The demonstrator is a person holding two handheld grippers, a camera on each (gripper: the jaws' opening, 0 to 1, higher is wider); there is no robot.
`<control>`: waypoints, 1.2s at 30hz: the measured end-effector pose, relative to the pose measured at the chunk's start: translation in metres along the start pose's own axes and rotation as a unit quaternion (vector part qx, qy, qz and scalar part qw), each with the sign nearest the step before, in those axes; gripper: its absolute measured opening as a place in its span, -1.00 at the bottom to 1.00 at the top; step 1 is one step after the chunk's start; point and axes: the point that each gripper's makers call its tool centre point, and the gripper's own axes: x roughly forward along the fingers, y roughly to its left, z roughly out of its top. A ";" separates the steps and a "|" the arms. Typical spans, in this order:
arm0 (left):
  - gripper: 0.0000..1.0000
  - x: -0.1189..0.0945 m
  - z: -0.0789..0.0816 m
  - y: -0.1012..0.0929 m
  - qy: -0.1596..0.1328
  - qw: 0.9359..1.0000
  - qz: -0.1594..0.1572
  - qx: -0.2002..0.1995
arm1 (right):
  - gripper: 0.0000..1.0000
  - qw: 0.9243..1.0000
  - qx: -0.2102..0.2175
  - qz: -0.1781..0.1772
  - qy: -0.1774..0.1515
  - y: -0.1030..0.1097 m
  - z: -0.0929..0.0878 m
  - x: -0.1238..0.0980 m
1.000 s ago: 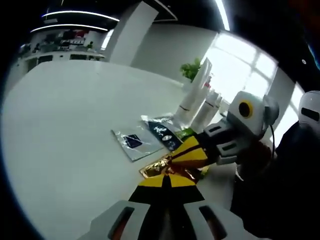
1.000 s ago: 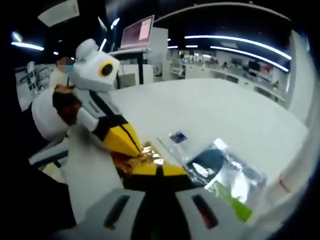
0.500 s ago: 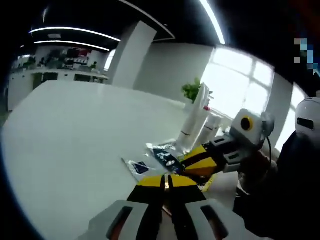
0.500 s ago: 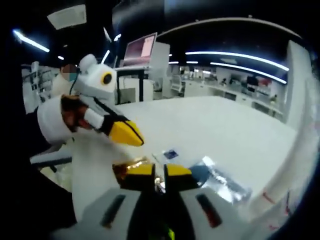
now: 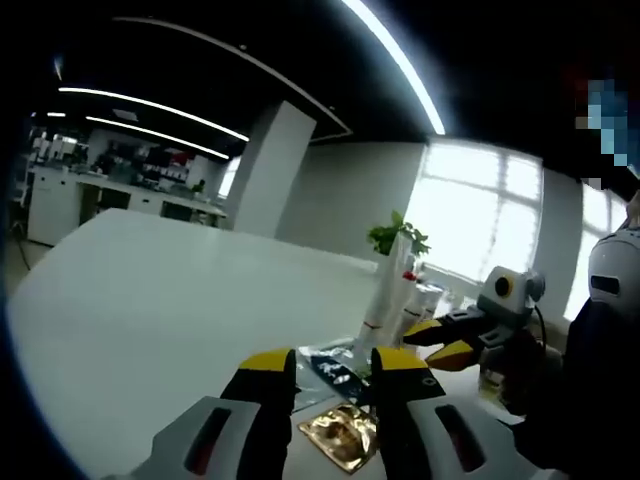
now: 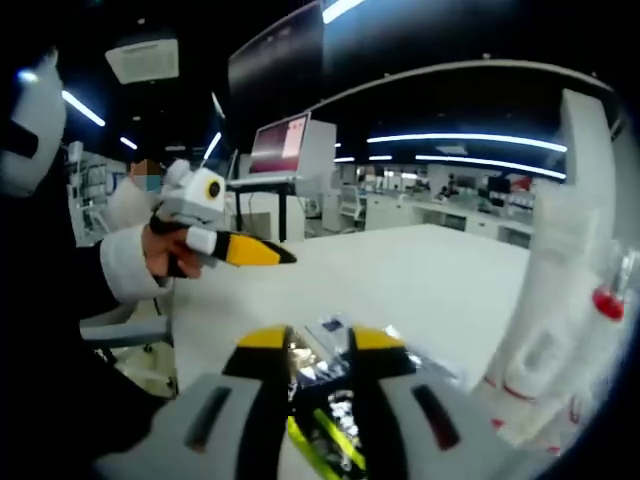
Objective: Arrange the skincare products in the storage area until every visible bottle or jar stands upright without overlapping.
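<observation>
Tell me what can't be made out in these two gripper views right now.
- Printing on the gold sachet: left gripper view, too small, partly behind the left gripper.
- Sachets under the right gripper: right gripper view, its jaws cover them, so their count and labels are unclear.
- White tubes: right gripper view, cut off by the edge and blurred.
- Tube labels: left gripper view, too small and backlit by the window.

Bright windows (image 5: 480, 215), white pillar (image 5: 268, 170), ceiling striplights (image 6: 470, 137)

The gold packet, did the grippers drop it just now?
Yes. Both grippers pinched the gold packet a second ago; the left gripper and right gripper have opened, let go and lifted away. The packet lies flat on the table. The white bottles stayed upright.
</observation>
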 end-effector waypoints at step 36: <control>0.99 -0.071 -0.030 -0.043 0.025 0.994 0.058 0.087 | 0.95 0.990 0.046 -0.132 -0.010 -0.027 -0.039 -0.135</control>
